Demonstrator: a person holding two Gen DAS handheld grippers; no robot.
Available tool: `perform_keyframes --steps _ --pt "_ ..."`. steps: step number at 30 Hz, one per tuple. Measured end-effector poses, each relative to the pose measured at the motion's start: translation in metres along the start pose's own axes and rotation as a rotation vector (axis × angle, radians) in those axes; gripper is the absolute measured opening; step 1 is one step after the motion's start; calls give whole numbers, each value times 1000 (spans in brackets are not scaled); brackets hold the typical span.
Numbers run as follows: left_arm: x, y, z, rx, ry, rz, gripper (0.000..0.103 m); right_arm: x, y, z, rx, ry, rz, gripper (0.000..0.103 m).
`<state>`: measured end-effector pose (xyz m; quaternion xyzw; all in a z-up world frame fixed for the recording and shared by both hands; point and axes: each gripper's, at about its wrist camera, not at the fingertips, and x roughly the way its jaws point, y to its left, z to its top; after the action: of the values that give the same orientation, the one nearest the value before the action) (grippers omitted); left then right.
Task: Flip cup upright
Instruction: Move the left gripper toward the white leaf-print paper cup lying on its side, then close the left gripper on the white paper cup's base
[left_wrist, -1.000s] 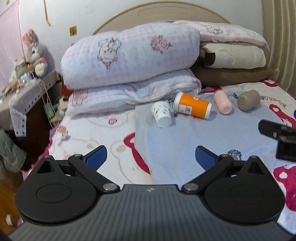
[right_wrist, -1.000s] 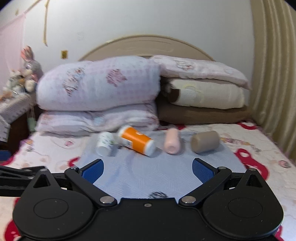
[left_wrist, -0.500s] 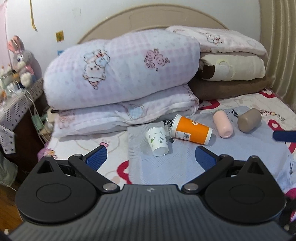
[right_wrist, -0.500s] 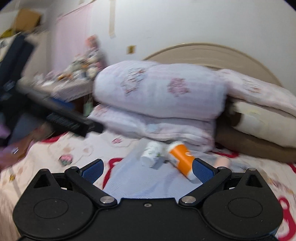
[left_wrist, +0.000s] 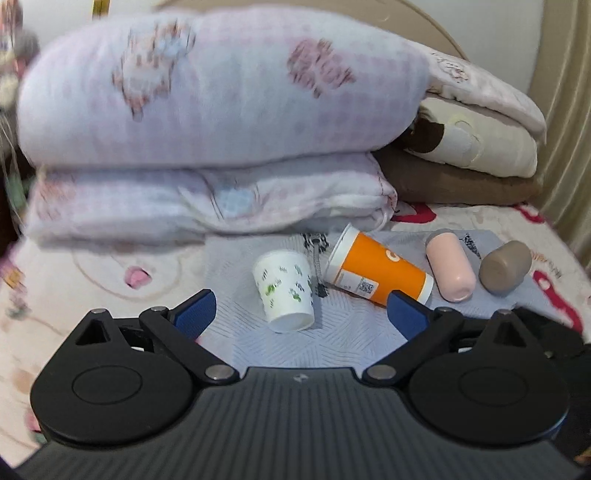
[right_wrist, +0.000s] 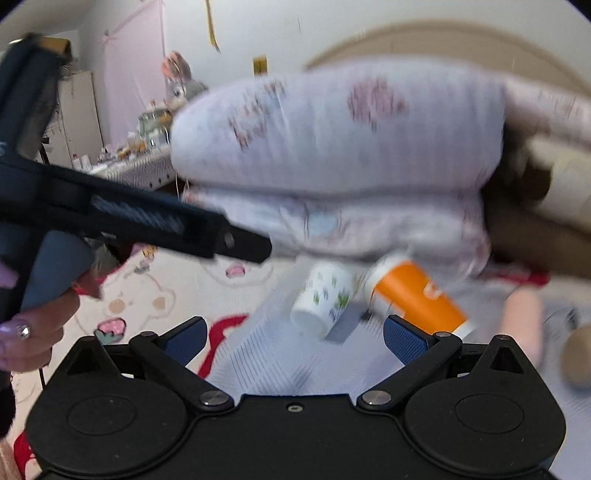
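Observation:
Several cups lie on their sides on a grey-blue cloth (left_wrist: 332, 332) on the bed. A white cup with green print (left_wrist: 284, 295) lies nearest, its base toward me. To its right lie an orange cup (left_wrist: 380, 273), a pink cup (left_wrist: 450, 269) and a brown cup (left_wrist: 506, 269). My left gripper (left_wrist: 301, 314) is open and empty, just short of the white cup. My right gripper (right_wrist: 293, 339) is open and empty, near the white cup (right_wrist: 325, 299) and the orange cup (right_wrist: 417, 295). The left gripper's body (right_wrist: 129, 218) shows at the left of the right wrist view.
Stacked pillows and folded quilts (left_wrist: 221, 110) rise right behind the cups. Brown and cream bedding (left_wrist: 469, 158) is piled at the back right. A cluttered side table with a plush rabbit (right_wrist: 177, 85) stands left of the bed.
Both grippers have moved closer to the white and orange cups. The right gripper has swung left, and the left gripper's body is now large in its view.

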<state>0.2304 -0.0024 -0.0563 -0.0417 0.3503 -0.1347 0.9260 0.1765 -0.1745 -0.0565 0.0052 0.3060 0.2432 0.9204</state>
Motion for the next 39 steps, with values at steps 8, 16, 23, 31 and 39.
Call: perform_keyframes --steps 8,16,23,31,39 --pt "62 41 -11 -72 66 -73 90 67 1 -11 47 67 54 102" --pt "104 63 -5 -241 126 -164 70 118 -23 -2 169 129 60 99" --pt "136 71 -3 -270 201 -132 55 144 -31 12 186 143 57 96" --pt "140 70 -7 -304 267 -185 39 162 -28 6 147 205 55 75" --pt "128 65 -9 -307 287 -227 37 145 -41 -2 191 195 44 60"
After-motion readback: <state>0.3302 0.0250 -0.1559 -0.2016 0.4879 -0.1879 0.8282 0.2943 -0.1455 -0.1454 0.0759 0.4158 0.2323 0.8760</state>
